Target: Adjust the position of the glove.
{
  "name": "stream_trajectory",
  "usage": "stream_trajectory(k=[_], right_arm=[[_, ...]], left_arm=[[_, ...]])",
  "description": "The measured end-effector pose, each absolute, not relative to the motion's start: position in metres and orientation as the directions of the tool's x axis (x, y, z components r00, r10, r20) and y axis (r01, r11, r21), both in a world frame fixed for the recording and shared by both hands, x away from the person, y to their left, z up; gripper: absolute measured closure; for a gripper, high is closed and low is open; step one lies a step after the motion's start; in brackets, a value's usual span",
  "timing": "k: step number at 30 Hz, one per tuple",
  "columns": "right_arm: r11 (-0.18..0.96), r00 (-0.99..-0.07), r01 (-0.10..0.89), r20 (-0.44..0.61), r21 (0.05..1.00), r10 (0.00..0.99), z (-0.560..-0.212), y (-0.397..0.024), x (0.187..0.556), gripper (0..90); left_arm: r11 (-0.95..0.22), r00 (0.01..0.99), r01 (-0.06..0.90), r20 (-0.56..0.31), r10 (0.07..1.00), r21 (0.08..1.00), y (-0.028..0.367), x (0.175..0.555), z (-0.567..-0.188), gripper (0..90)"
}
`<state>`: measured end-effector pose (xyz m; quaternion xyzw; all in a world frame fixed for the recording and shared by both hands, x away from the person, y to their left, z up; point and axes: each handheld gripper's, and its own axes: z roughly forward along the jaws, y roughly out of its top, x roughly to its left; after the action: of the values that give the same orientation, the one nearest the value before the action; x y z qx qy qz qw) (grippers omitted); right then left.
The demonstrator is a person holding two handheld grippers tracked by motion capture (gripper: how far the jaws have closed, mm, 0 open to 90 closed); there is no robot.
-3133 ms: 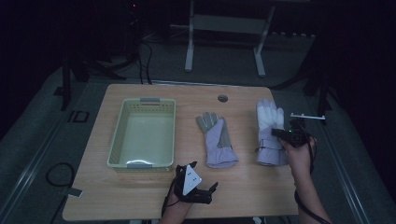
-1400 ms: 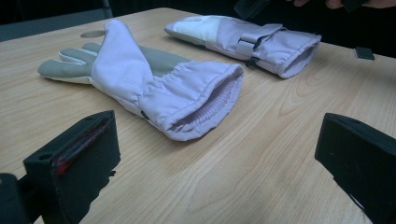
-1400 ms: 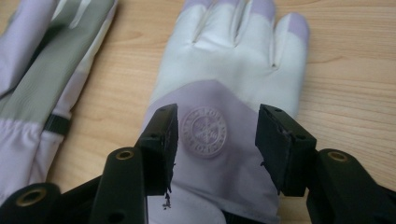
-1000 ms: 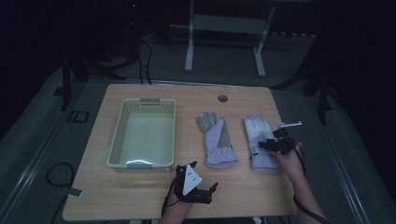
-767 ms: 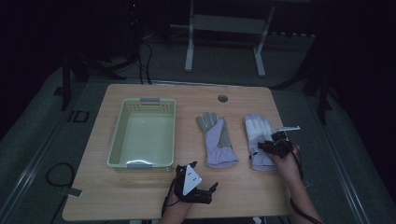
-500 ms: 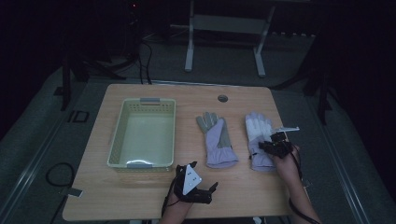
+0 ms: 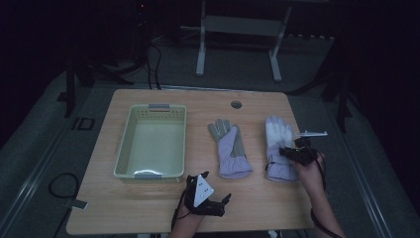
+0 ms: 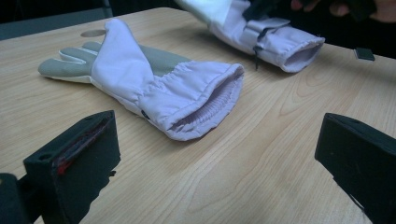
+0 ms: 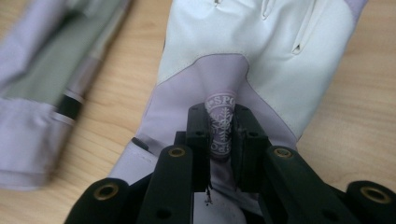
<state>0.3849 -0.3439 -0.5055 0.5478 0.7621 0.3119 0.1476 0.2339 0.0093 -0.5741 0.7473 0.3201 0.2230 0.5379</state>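
Two pale lilac gloves lie side by side on the wooden table (image 7: 257, 208). The left glove (image 7: 229, 146) (image 8: 140, 79) has a grey palm and its cuff faces the front edge. My right gripper (image 7: 285, 152) (image 9: 220, 116) sits over the right glove (image 7: 277, 141) (image 9: 261, 56) (image 8: 275, 37), and its jaws have just been closing. They now pinch a raised fold of lilac fabric with a round logo. My left gripper (image 7: 216, 186) (image 8: 218, 140) rests near the front edge, open, aimed at the left glove's cuff with nothing between its jaws.
A pale green plastic basket (image 7: 124, 148) stands at the table's left, with nothing in it. A round cable hole (image 7: 236, 104) sits near the far edge. A metal stand (image 7: 237, 29) is on the floor beyond the table.
Since the oldest frame the right glove and my right gripper have shifted left, closer to the other glove. Over the last second the right hand barely moves. The left gripper has stayed put.
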Motion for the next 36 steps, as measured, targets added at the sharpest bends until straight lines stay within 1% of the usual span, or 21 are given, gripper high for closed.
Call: stream_trajectory(k=[3,4,7,13,14,18,19,22,29,30,35,36], right_arm=[[0.202,-0.367,0.720,0.118,0.663,0.923,-0.486,-0.341,0.384,79.2],[0.202,-0.367,0.720,0.118,0.663,0.923,-0.486,-0.341,0.384,79.2],[0.208,-0.374,0.707,0.108,0.676,0.921,-0.469,-0.337,0.385,79.5],[0.228,-0.391,0.688,0.088,0.689,0.916,-0.453,-0.330,0.384,79.5],[0.227,-0.397,0.678,0.088,0.700,0.914,-0.444,-0.327,0.383,79.5],[0.225,-0.400,0.657,0.080,0.720,0.913,-0.431,-0.324,0.381,79.5],[0.221,-0.411,0.647,0.090,0.730,0.907,-0.421,-0.321,0.380,79.5],[0.219,-0.421,0.634,0.093,0.741,0.902,-0.411,-0.317,0.379,79.4],[0.220,-0.441,0.626,0.107,0.748,0.891,-0.400,-0.305,0.376,79.6],[0.227,-0.462,0.615,0.112,0.755,0.880,-0.398,-0.299,0.374,79.6],[0.255,-0.494,0.593,0.095,0.764,0.864,-0.394,-0.285,0.371,79.6],[0.267,-0.510,0.589,0.094,0.763,0.855,-0.393,-0.276,0.371,79.5]], left_arm=[[-0.215,0.695,0.239,-0.012,0.719,0.947,0.009,0.234,-0.574,0.3],[-0.215,0.695,0.239,-0.012,0.719,0.947,0.009,0.234,-0.574,0.3],[-0.216,0.695,0.236,-0.009,0.719,0.948,0.009,0.234,-0.574,0.3],[-0.215,0.696,0.236,-0.010,0.718,0.947,0.009,0.233,-0.574,0.3],[-0.215,0.696,0.236,-0.010,0.718,0.948,0.009,0.233,-0.574,0.3],[-0.216,0.696,0.236,-0.009,0.718,0.947,0.009,0.233,-0.574,0.3],[-0.219,0.697,0.234,-0.006,0.717,0.947,0.009,0.233,-0.574,0.3],[-0.219,0.697,0.234,-0.007,0.717,0.947,0.009,0.233,-0.574,0.3],[-0.218,0.697,0.235,-0.007,0.717,0.947,0.009,0.233,-0.574,0.3],[-0.220,0.697,0.234,-0.006,0.717,0.947,0.009,0.233,-0.574,0.3],[-0.221,0.697,0.233,-0.004,0.717,0.947,0.009,0.233,-0.574,0.3],[-0.222,0.697,0.233,-0.004,0.717,0.947,0.009,0.233,-0.574,0.3]])
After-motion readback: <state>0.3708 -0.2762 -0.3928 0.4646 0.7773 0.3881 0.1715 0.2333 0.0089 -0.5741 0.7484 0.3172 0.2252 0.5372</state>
